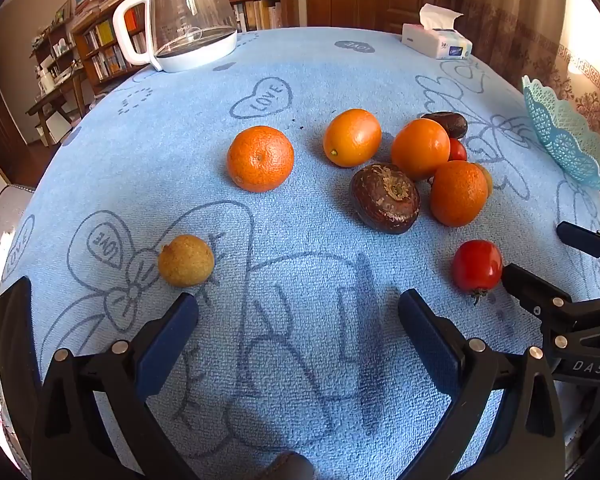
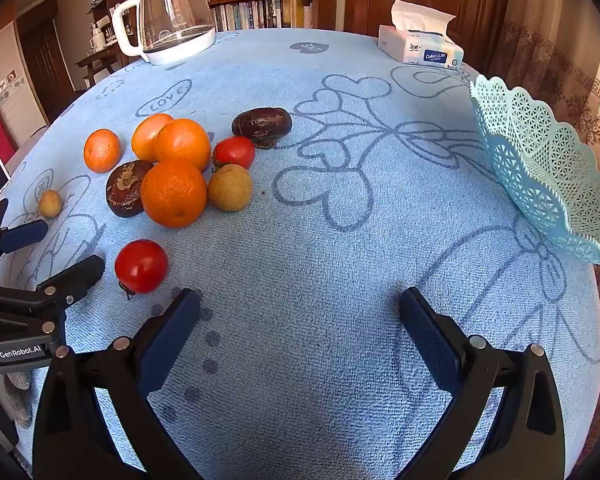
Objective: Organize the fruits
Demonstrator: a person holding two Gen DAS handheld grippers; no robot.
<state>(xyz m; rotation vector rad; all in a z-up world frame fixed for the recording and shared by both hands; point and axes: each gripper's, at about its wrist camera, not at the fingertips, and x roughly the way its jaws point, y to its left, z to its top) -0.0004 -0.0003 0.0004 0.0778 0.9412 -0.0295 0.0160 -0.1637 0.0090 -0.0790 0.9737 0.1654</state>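
Left wrist view: left gripper (image 1: 298, 312) jaws were spread wide, nothing between. Small tan round fruit (image 1: 185, 260) sat by left finger, rough-skinned orange (image 1: 260, 159) beyond, cluster of oranges and dark brown fruits (image 1: 385, 197) further right, red tomato (image 1: 477, 266) near it. Right gripper (image 2: 299, 310) also gaped wide, empty. Pale blue lacy plastic basket (image 2: 540, 168) was far right, empty, well apart from fruit.

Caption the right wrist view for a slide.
Open right tool above the blue tablecloth, fruits clustered left, lattice basket right.
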